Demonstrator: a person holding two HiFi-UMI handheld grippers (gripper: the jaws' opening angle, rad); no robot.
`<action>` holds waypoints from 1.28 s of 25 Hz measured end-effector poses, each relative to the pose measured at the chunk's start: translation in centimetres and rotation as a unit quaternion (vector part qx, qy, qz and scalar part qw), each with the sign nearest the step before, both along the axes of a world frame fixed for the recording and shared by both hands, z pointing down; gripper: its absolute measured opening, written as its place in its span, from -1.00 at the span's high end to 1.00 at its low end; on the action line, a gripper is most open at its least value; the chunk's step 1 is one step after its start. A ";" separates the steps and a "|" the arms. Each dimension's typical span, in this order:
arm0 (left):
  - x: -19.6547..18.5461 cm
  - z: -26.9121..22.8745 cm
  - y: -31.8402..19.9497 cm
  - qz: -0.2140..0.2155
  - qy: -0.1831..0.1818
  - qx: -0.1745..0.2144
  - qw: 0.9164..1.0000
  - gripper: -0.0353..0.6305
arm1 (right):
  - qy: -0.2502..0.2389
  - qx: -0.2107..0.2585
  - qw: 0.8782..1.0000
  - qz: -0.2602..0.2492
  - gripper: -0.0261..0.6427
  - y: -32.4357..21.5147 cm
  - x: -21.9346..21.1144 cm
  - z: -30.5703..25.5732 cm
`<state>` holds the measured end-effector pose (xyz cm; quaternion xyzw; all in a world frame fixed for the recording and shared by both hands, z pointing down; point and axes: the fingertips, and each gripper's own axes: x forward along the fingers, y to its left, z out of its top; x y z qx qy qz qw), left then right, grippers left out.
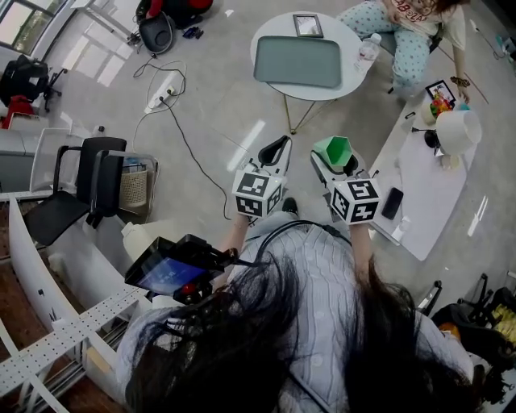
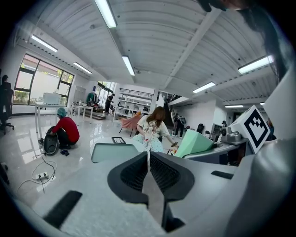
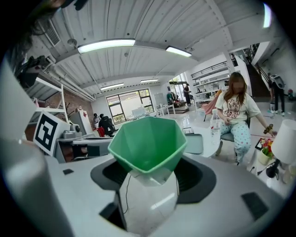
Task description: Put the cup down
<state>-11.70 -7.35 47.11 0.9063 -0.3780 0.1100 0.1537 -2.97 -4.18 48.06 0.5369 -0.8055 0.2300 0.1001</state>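
Currently your right gripper [image 3: 149,181] has its jaws clamped on the green cup [image 3: 147,139], while your left gripper [image 2: 149,169] holds its jaws pressed together, gripping nothing.

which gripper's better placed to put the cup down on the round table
Right. The right gripper is shut on the green cup, and the round table lies ahead of it. The left gripper is shut on nothing.
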 end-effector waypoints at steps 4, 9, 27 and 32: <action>0.3 0.0 -0.7 0.005 0.002 0.000 1.000 0.81 | 0.003 -0.001 1.000 0.005 -0.01 -0.4 0.2 -0.1; 1.0 0.4 -0.9 0.013 0.006 -0.007 1.000 0.82 | 0.004 -0.004 1.000 0.014 -0.01 -0.9 0.9 0.0; 3.8 3.1 -12.1 -0.026 -0.008 -0.033 0.999 0.81 | -0.005 -0.026 1.000 -0.014 -0.01 -12.8 4.8 2.6; 4.9 1.7 -13.6 -0.023 -0.006 -0.028 0.999 0.82 | -0.003 -0.026 1.000 -0.015 -0.01 -14.2 5.5 1.6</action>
